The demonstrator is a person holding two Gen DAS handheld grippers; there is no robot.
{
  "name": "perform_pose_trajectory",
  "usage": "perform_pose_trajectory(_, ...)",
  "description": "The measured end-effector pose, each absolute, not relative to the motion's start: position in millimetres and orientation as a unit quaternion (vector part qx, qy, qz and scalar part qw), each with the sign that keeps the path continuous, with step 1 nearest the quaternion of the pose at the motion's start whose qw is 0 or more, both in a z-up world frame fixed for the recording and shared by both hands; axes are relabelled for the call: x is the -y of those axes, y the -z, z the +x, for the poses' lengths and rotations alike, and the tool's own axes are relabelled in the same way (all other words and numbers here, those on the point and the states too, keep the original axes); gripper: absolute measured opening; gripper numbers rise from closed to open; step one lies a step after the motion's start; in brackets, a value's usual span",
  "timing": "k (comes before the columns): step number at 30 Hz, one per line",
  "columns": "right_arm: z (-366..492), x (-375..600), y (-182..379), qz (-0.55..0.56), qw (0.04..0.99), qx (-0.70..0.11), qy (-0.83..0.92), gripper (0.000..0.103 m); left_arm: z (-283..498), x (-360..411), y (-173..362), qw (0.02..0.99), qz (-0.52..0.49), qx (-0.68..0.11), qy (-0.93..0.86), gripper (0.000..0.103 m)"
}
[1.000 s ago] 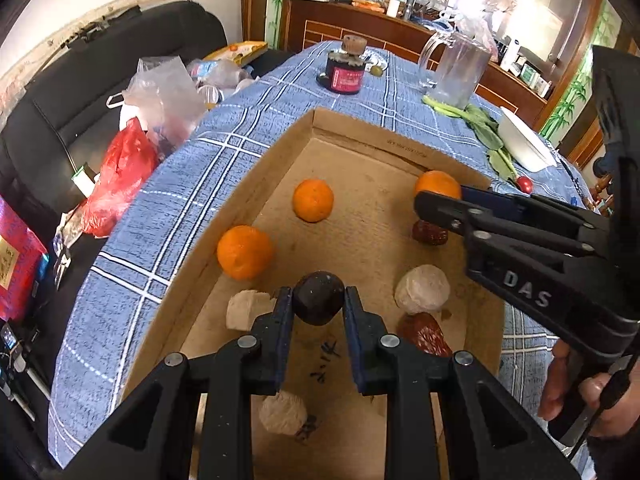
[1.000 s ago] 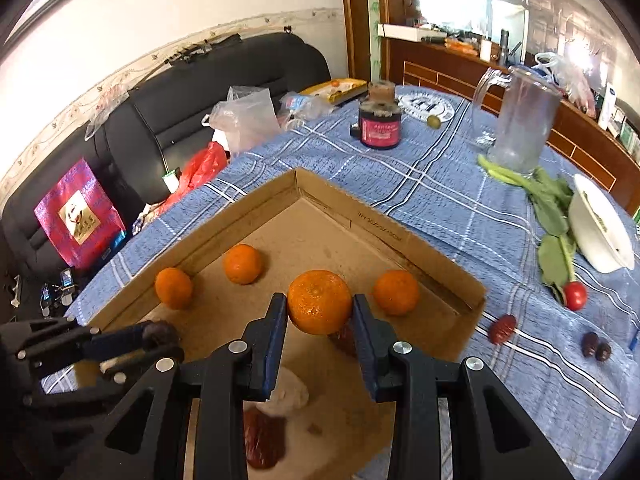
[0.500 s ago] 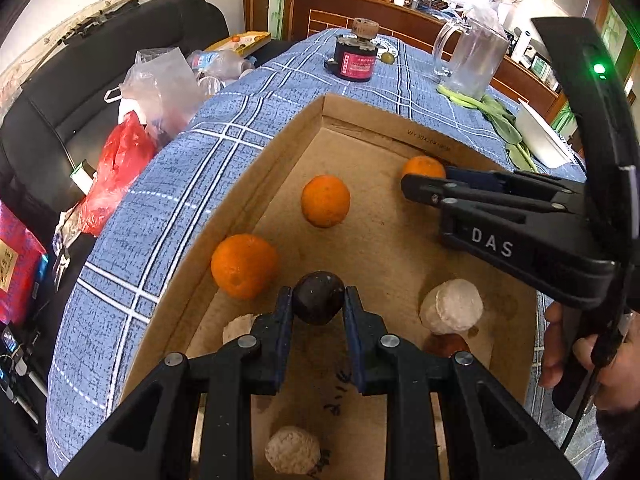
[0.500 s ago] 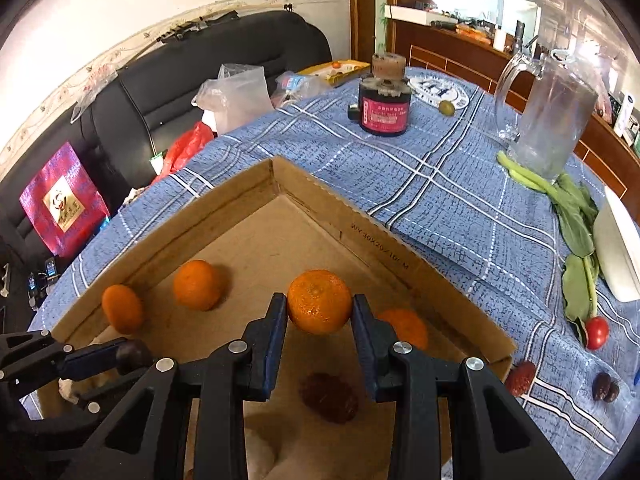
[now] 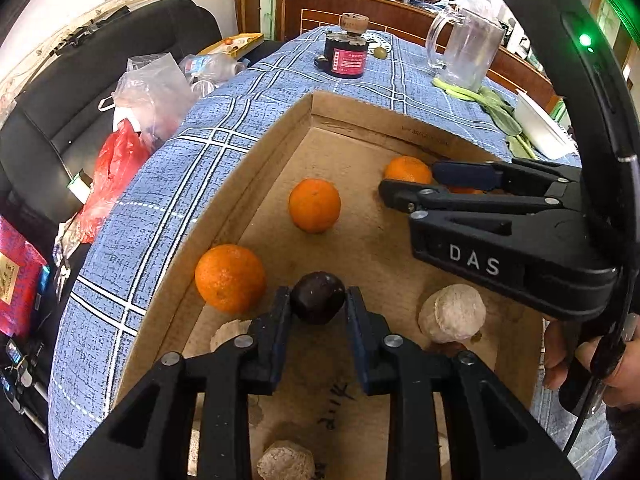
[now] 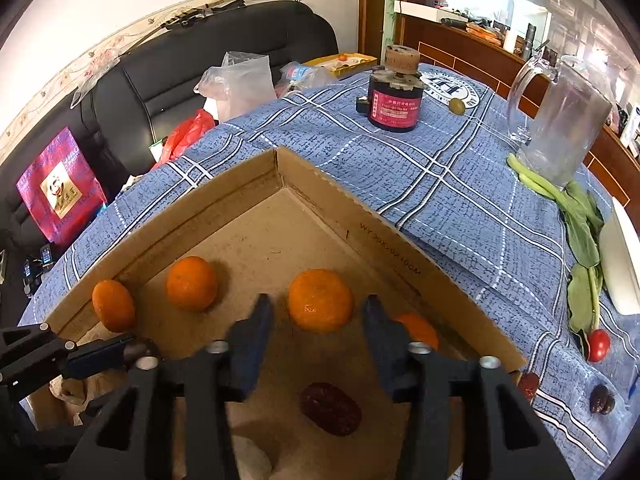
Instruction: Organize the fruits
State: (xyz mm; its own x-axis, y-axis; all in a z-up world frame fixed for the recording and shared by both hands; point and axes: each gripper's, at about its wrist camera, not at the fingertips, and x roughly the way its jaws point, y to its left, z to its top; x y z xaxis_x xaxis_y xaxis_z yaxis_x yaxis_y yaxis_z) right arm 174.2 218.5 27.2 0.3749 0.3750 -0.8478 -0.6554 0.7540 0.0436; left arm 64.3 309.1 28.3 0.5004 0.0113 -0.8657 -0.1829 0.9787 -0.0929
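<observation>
An open cardboard box (image 5: 248, 184) (image 6: 224, 200) lies on the blue checked cloth. My left gripper (image 5: 316, 308) (image 6: 132, 354) is low in the box, its jaws opening. A dark round fruit (image 5: 318, 298) sits between its tips, and the pads barely clear it. My right gripper (image 6: 318, 318) (image 5: 408, 182) has its jaws opening too. An orange (image 6: 320, 306) rests on the box floor between them, with a gap on each side. Two more oranges (image 5: 315, 205) (image 5: 230, 278) lie by the left wall. A fourth orange (image 6: 416, 330) is half hidden behind the right finger.
Inside the box are a red date (image 6: 331, 408) and pale round lumps (image 5: 452, 313). On the cloth stand a red-labelled jar (image 6: 394, 96), a glass pitcher (image 6: 560, 128), greens (image 6: 580, 232), a white dish (image 6: 618, 264), a cherry tomato (image 6: 598, 345) and loose dates (image 6: 602, 400). A sofa with bags is left.
Both pairs of jaws have widened. The right gripper sank into the box and let go of its orange, which now sits on the floor. The left pads eased off the dark fruit.
</observation>
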Motion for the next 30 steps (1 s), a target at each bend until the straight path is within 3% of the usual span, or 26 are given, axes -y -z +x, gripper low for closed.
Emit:
perform_pose_trajectory(2,171.3,-217.3,-31.0,-0.159,0.818,-0.458,-0.309,0.057,61.9,-309.4,-30.4,0.864,-0.084,-0.493,-0.059,0.042)
perform_pose_trajectory(12,138.8,-176.1,-62.4,-0.142,0.84,-0.447,-0.272,0.057,29.8,-315.8,-46.3,0.876,-0.087,-0.471,-0.049,0.047)
perform_pose_trajectory(15,116.8,-155.9,-71.6,-0.13,0.847,-0.445,-0.262,0.057,15.3,-315.6,-56.3,0.884,-0.085,-0.454,-0.065,0.057)
perform_pose_trajectory(21,58.3,-108.0,-78.8,-0.098,0.858,-0.443,-0.242,0.075,-37.5,-302.3,-74.5,0.903,-0.097,-0.409,-0.092,0.06)
perform_pose_trajectory(22,47.1,-100.7,-79.2,-0.097,0.86,-0.44,-0.242,0.076,-43.9,-298.9,-76.3,0.904,-0.097,-0.405,-0.098,0.063)
perform_pose_trajectory(24,23.6,-87.1,-78.6,-0.103,0.862,-0.437,-0.234,0.08,-61.8,-289.7,-77.9,0.905,-0.107,-0.396,-0.112,0.079)
perform_pose_trajectory(25,14.3,-82.0,-77.4,-0.104,0.862,-0.438,-0.231,0.085,-69.0,-286.4,-78.2,0.906,-0.112,-0.391,-0.116,0.079)
perform_pose_trajectory(30,-26.9,-60.5,-72.8,-0.102,0.855,-0.45,-0.235,0.087,-109.9,-262.3,-78.7,0.913,-0.139,-0.366,-0.115,0.079)
